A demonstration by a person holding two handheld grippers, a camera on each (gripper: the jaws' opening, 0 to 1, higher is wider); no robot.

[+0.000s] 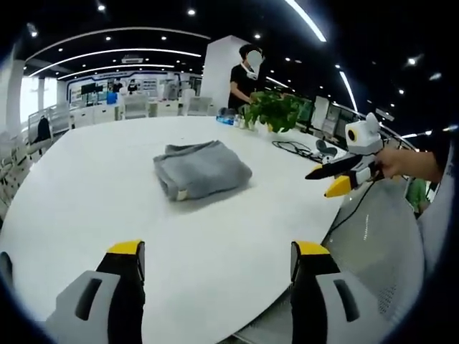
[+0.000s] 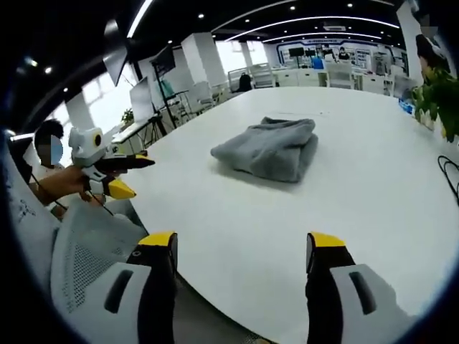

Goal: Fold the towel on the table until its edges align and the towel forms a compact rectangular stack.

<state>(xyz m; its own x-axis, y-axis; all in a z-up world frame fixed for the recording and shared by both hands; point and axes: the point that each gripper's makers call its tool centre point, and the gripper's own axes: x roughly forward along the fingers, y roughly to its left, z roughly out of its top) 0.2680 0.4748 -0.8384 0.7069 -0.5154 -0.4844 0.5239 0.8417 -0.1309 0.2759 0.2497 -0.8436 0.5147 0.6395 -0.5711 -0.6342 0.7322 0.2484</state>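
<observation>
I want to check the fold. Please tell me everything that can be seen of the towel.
The towel is grey, of soft thick cloth, and already folded into a thick, roughly rectangular bundle of several layers. The stack is a bit loose: its edges are rounded, and in the right gripper view the top layer bulges and sits unevenly. A small pale tag shows at one corner in the left gripper view. It lies flat on the white table, near the middle. Nothing else touches it; both tongs are held away from it, open.

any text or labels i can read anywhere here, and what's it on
None can be read.
Towel: a small pale tag at its near edge, too small to read.
Back wall screens: bright panels, too blurred to read.
Left gripper and right gripper: no markings show.
</observation>
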